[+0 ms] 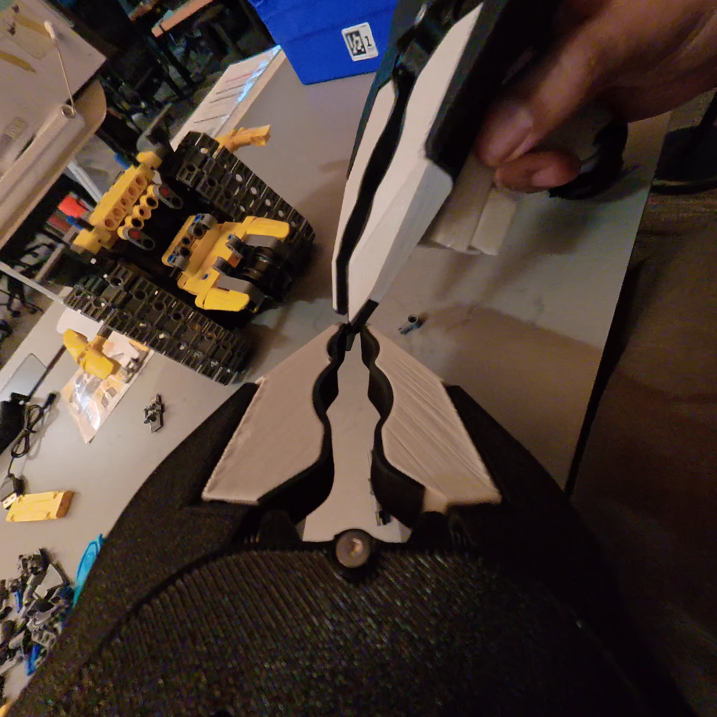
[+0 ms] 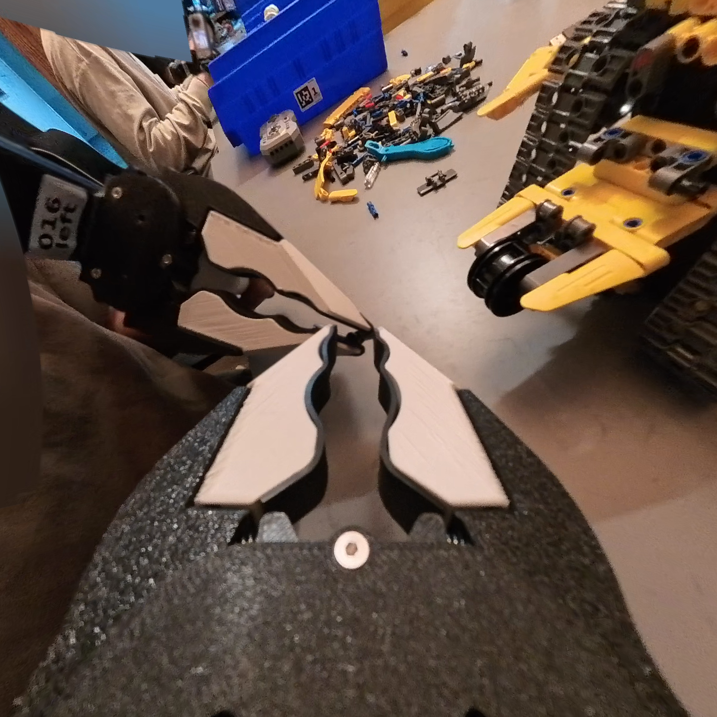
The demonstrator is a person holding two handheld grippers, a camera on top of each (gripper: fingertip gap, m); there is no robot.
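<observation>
Now the small black piece (image 1: 348, 336) is up in the air, above the surface (image 1: 504, 279) and close to the edge where the person sits. It is tiny. Its long side seems to run from one pair of tongs to the other, but it is too small to be sure.

Both tongs meet at it, tip to tip, so neither is nearer. The left tongs (image 1: 349, 334) are squeezed nearly closed and pinch the piece at the very tips. The right tongs (image 2: 353, 333) pinch it too, as far as I can tell. They come in from above and across, held by a hand (image 1: 582, 97).

A little grey tube (image 1: 412, 321) lies just beside them on the surface. The yellow and black toy digger (image 1: 186, 248) stands farther toward the middle. A pile of small parts (image 2: 407, 116) and a blue bin (image 2: 302, 58) sit near the far edge.
</observation>
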